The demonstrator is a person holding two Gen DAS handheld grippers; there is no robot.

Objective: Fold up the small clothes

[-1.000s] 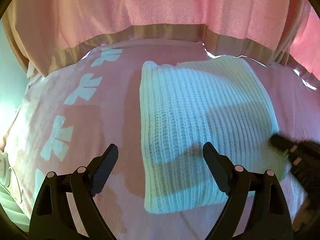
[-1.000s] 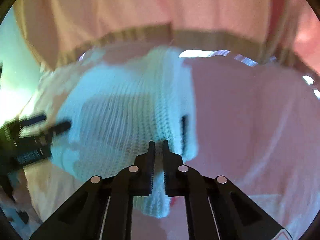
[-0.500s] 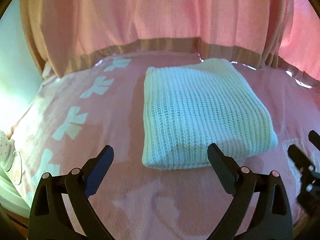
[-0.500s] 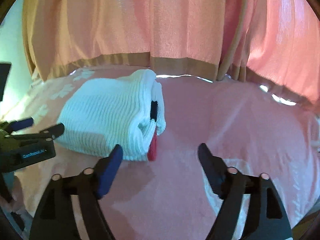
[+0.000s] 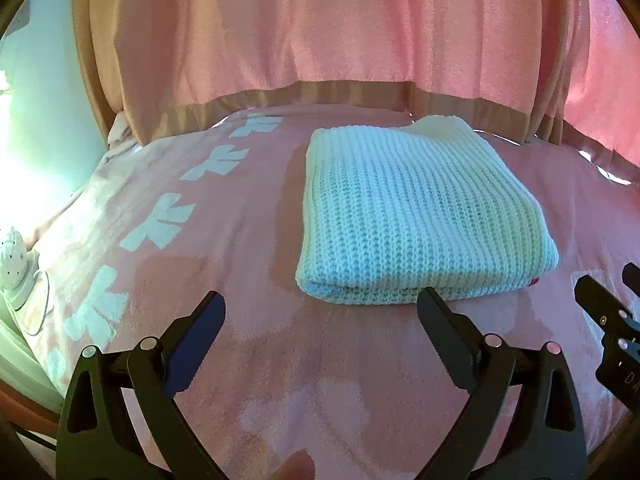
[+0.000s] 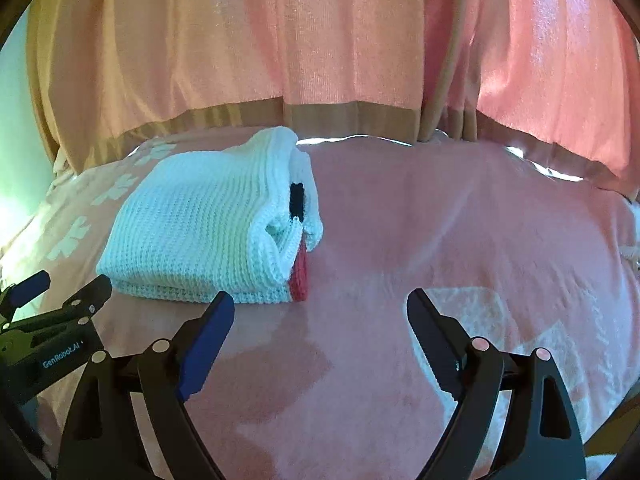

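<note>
A white knitted garment (image 5: 416, 208) lies folded into a thick rectangle on the pink blanket (image 5: 248, 240). In the right wrist view it (image 6: 200, 232) sits at the left, with a red piece and a black tag showing at its right edge. My left gripper (image 5: 320, 312) is open and empty, just in front of the garment's near edge. My right gripper (image 6: 320, 316) is open and empty, in front and to the right of the garment. The right gripper's fingertips (image 5: 592, 296) show at the right edge of the left wrist view. The left gripper (image 6: 60, 296) shows at the left of the right wrist view.
Pink curtains (image 5: 320, 40) with a tan band hang behind the surface. The blanket carries a row of white bow shapes (image 5: 160, 220) along the left. A small white dotted object with a cord (image 5: 16, 268) sits at the left edge.
My right gripper has let go of the garment and opened. Both grippers have pulled back toward me, so the folded garment lies free in front of them.
</note>
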